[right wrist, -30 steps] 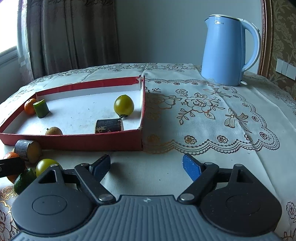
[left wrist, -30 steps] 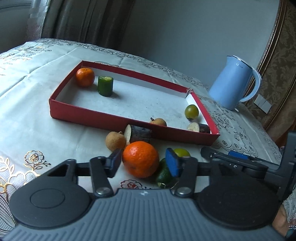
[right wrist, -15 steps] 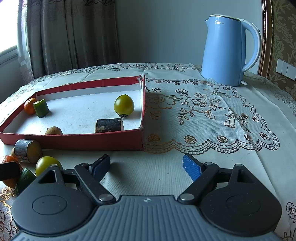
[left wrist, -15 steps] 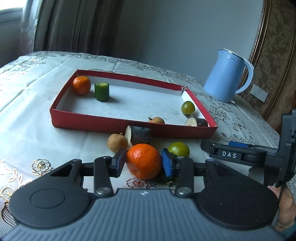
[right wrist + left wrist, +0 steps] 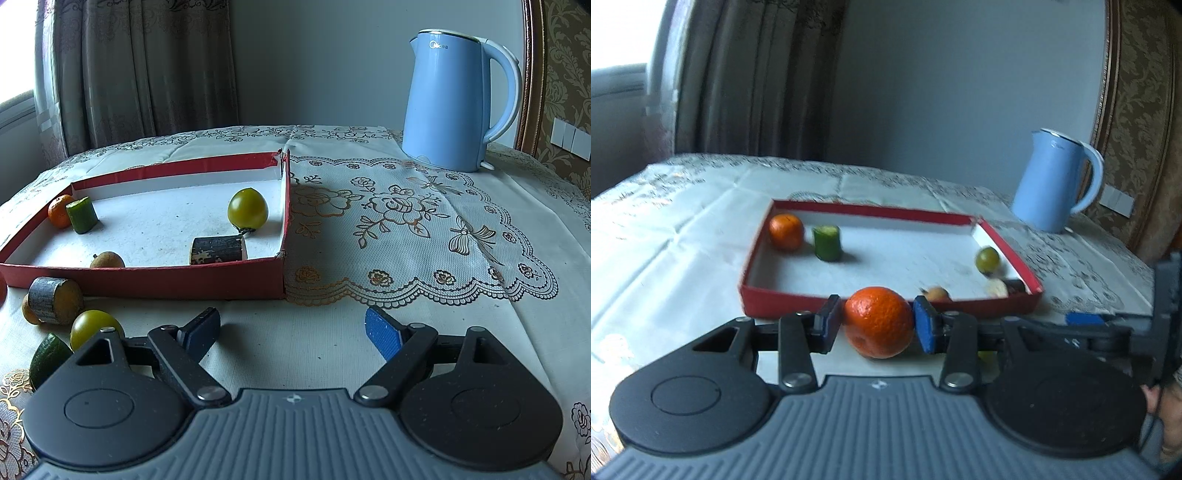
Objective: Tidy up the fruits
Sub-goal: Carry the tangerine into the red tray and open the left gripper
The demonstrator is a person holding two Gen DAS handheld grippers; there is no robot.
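My left gripper (image 5: 877, 323) is shut on a large orange (image 5: 879, 321), held clear of the cloth in front of the red tray (image 5: 783, 302). The tray holds a small orange (image 5: 786, 232), a green cucumber piece (image 5: 827, 243), a green tomato (image 5: 987, 259), a brown fruit (image 5: 936, 293) and a dark cut piece (image 5: 1001, 288). My right gripper (image 5: 291, 332) stands open over bare tablecloth, right of the tray's (image 5: 166, 284) near corner. Left of it lie a dark cylinder piece (image 5: 55, 301), a green tomato (image 5: 94, 328) and a green wedge (image 5: 48, 356).
A light blue kettle (image 5: 454, 99) stands at the back right on the lace tablecloth (image 5: 406, 229). A curtain hangs behind the table on the left. A person's hand (image 5: 1171, 417) shows at the lower right of the left wrist view.
The left gripper's jaws closed on the large orange and lifted it off the cloth, away from the loose fruit. The right gripper has stayed still and open.
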